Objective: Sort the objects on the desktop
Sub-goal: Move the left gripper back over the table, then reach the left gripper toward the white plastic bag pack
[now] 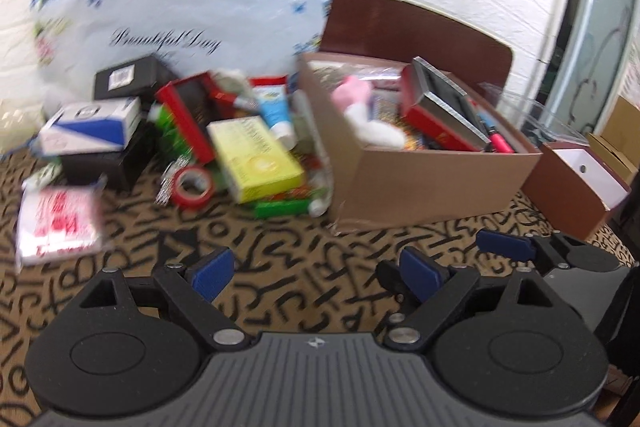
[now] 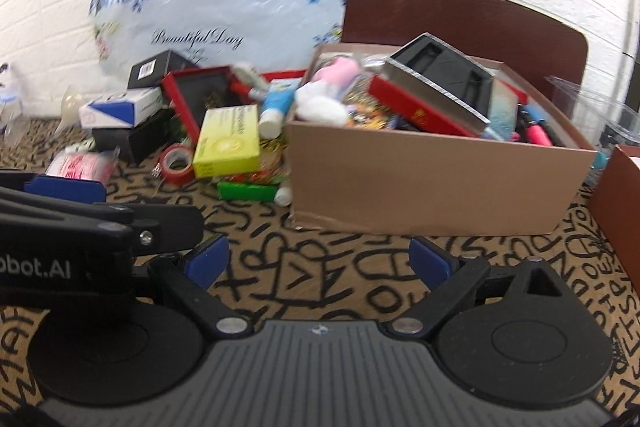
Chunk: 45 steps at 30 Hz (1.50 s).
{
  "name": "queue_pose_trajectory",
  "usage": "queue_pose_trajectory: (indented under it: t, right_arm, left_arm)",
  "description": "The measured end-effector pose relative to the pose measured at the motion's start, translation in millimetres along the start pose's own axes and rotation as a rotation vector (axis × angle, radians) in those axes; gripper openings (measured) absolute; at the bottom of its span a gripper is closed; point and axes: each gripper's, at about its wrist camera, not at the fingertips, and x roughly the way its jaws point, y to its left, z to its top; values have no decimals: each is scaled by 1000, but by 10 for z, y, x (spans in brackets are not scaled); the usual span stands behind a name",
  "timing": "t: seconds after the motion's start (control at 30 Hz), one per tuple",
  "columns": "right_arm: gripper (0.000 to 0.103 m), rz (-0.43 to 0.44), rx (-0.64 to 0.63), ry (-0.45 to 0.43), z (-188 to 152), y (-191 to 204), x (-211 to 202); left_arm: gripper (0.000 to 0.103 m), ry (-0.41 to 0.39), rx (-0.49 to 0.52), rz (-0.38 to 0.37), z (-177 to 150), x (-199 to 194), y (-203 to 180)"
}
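Observation:
A pile of desktop objects lies on the patterned cloth: a yellow box (image 1: 258, 159) (image 2: 228, 141), a red tape roll (image 1: 194, 187) (image 2: 176, 163), a blue tube (image 1: 274, 115) (image 2: 276, 107), a green box (image 1: 282, 209) (image 2: 246, 191), an open red case (image 1: 188, 115) (image 2: 200, 99), a blue-white box (image 1: 90, 129) (image 2: 116, 111) and black boxes. A brown cardboard box (image 1: 432, 183) (image 2: 432, 183) to the right holds a pink-white plush (image 1: 362, 107) (image 2: 324, 95), a red case and pens. My left gripper (image 1: 316, 273) is open and empty, short of the pile. My right gripper (image 2: 320, 263) is open and empty.
A white "Beautiful Day" bag (image 1: 172, 27) (image 2: 224, 23) leans on the brick wall. A red-white packet (image 1: 60, 223) lies at the left. A dark brown box (image 1: 568, 187) stands at the right. The left gripper's arm (image 2: 80, 227) crosses the right wrist view.

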Motion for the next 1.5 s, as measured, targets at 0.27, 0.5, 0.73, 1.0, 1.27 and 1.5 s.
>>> queue_pose_trajectory:
  t: [0.27,0.5,0.73,1.0,1.27,1.5]
  right_arm:
    - [94,22,-42,42,-39,172,74]
    - [94,53,-81,61,-82,332,138]
    - [94,120,-132,68,-68,573,223]
    - [94,268,-209,52,17,968,358]
    - [93,411,-281,51,151,1433,685]
    - [84,495,-335,31,269,1746,1020]
  left_arm:
    - [93,34,-74,22,-136,-3,216]
    - [93,52,-133,38,-268,-30,438]
    - [93,45,-187,95,-334,-89,779]
    - [93,-5,-295,211,-262,-172,1418]
    - [92,-11,-389,258,-152,-88,2099]
    - [91,7,-411,252,-54,140,2437]
